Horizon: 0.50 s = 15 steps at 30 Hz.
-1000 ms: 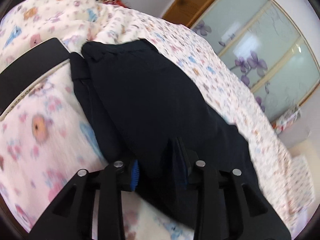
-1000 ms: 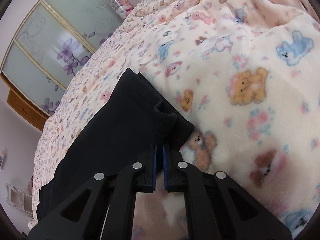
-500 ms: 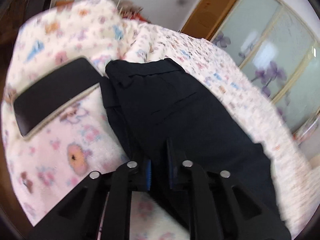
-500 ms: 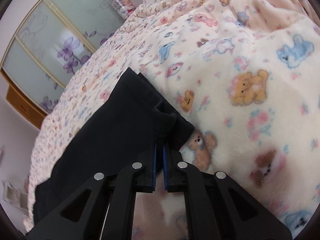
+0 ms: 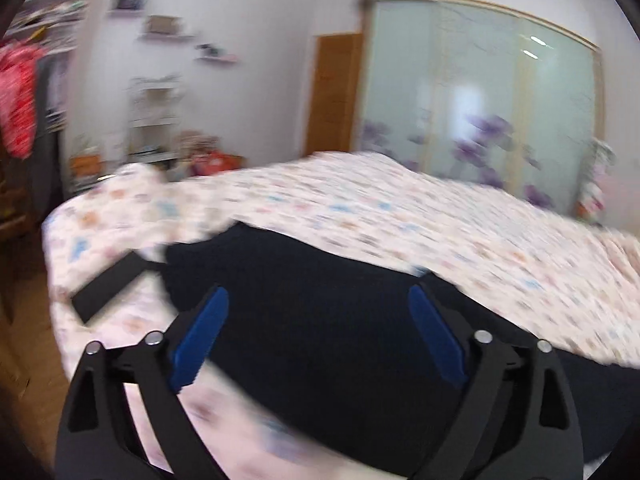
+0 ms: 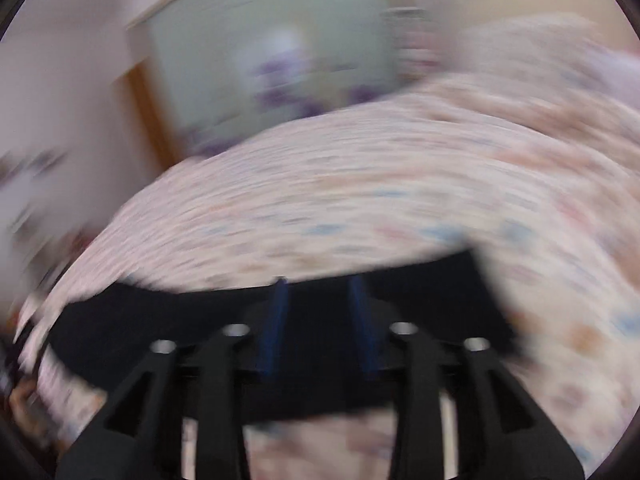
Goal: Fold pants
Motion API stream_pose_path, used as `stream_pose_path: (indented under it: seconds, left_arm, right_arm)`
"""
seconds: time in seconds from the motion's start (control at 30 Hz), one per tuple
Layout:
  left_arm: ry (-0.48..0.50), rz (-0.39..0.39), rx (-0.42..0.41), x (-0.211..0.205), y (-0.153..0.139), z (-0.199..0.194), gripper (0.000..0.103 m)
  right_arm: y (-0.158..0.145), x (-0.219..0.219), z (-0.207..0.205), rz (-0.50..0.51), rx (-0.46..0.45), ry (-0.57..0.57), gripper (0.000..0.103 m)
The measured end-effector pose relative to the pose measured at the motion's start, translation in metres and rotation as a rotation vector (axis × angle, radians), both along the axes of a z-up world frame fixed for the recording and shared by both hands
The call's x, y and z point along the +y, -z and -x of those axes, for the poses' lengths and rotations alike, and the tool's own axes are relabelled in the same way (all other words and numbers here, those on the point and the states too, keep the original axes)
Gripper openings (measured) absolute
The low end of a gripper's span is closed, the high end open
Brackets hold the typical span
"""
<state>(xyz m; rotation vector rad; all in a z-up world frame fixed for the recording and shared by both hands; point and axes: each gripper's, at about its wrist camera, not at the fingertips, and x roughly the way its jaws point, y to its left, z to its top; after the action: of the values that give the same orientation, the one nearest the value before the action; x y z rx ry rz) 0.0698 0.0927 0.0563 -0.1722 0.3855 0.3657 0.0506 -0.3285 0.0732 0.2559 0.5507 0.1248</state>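
Observation:
The dark navy pants (image 5: 316,304) lie flat on the patterned bed cover, just ahead of both grippers. My left gripper (image 5: 318,312) is wide open and empty, its blue pads spread above the pants. In the blurred right wrist view the pants (image 6: 440,292) form a dark band across the bed. My right gripper (image 6: 320,296) is open with a narrower gap and holds nothing.
A black flat slab (image 5: 110,284) lies on the bed at the left of the pants. The bed cover (image 5: 440,220) stretches far back to a sliding glass wardrobe (image 5: 480,100). Shelves and red hanging clothes (image 5: 18,100) stand at the left beyond the bed edge.
Both grippers have opened and let go of the pants. Both have pulled back and tilted up, so the room comes into view. The pants now lie on the bed.

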Motion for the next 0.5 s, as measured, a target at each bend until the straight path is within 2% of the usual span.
stream_pose_path:
  seconds: [0.03, 0.13, 0.17, 0.23, 0.37, 0.5]
  left_arm:
    - [0.047, -0.019, 0.018, -0.019, 0.005, -0.007, 0.098]
    - [0.116, -0.113, 0.089, -0.054, 0.026, -0.019, 0.098]
    - [0.121, -0.13, 0.112, -0.059, 0.031, -0.021, 0.098]
    - [0.142, -0.149, 0.138, -0.067, 0.035, -0.024, 0.098]
    - [0.087, -0.153, 0.105, -0.066, 0.037, -0.019, 0.101]
    - [0.039, -0.113, 0.078, -0.051, 0.033, -0.012, 0.101]
  right_arm:
    - [-0.005, 0.031, -0.017, 0.011, -0.001, -0.119, 0.054]
    - [-0.012, 0.103, -0.058, 0.024, 0.029, -0.356, 0.054]
    - [-0.013, 0.136, -0.08, 0.021, 0.048, -0.46, 0.054]
    - [-0.01, 0.181, -0.111, 0.015, 0.086, -0.589, 0.054]
    - [0.005, 0.262, -0.165, 0.026, 0.166, -0.742, 0.052]
    - [0.034, 0.318, -0.212, 0.075, 0.277, -0.804, 0.052]
